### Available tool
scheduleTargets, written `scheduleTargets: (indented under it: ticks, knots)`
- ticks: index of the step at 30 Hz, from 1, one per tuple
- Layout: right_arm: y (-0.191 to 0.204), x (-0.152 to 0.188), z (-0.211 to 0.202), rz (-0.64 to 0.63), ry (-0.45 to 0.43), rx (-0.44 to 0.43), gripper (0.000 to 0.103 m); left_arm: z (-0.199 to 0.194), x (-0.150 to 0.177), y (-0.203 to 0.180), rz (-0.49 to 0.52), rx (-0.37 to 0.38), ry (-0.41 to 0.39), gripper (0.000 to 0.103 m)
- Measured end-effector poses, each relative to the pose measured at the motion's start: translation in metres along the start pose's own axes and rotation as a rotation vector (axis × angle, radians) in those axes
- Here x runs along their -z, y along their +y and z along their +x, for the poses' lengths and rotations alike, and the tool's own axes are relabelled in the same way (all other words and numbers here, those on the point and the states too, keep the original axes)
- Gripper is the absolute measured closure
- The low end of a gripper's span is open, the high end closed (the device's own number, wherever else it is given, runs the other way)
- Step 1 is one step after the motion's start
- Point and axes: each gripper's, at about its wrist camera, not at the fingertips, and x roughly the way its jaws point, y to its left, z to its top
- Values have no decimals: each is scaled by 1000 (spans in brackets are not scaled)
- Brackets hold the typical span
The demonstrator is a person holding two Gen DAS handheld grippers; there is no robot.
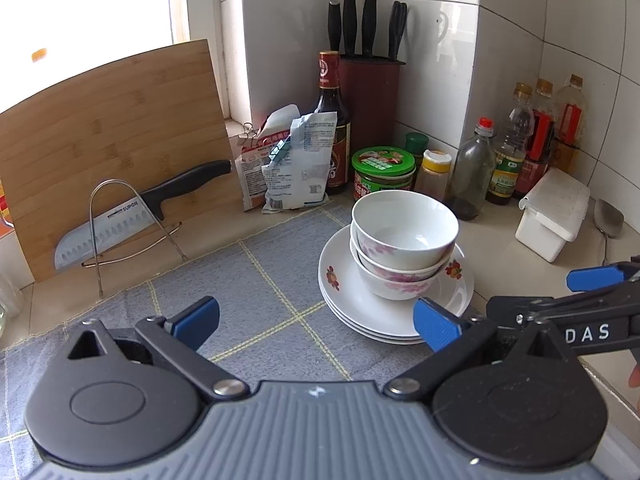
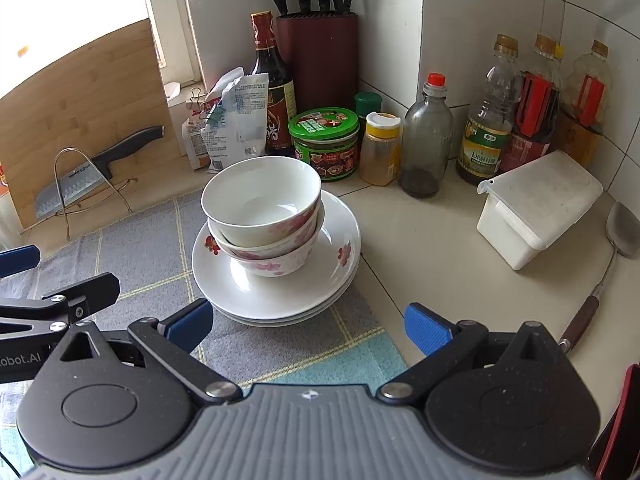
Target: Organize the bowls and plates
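Three nested bowls [image 2: 262,216] are stacked on the plates [image 2: 276,284], just ahead of the right gripper [image 2: 308,330] and ahead-right of the left gripper [image 1: 316,322] — both sets of fingers spread, nothing held. If the top bowl were nudged, the leaning stack could be tipped — toward the jars [image 2: 325,142] behind.

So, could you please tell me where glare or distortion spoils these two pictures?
Left wrist view: the window is blown out white above the bamboo cutting board, whose top edge bows. Right wrist view: same window glare; white wall tiles curve.
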Motion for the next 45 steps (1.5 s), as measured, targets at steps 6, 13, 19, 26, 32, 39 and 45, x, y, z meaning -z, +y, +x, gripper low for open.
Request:
scheduleTargets:
  ticks: [6, 13, 19, 26, 32, 39, 45]
  knots:
    - [-1, -2, 0, -3, 0, 1, 0, 1, -1, 0, -2, -1, -2, 1]
    - [-2, -4, 0, -5, -5, 3, 0, 3, -2, 0, -7, -2, -4, 1]
    - [-2, -5, 1, -7, -4, 5, 0, 5, -3, 0, -13, -6, -1, 1]
    - [-2, -6, 2, -8, -2, 6, 0, 6, -3, 0, -15, -8, 1, 1]
    - [-3, -8, 4, -11, -2, 11, 0, 7, -4, -1, -16, -7, 2, 1]
    - [-6, -9, 5, -13, 0, 18, 0, 10, -5, -3, -17, -5, 5, 1]
    - [-6, -9, 5, -12, 1, 20, 0, 11, -5, -4, -19, -6, 5, 1]
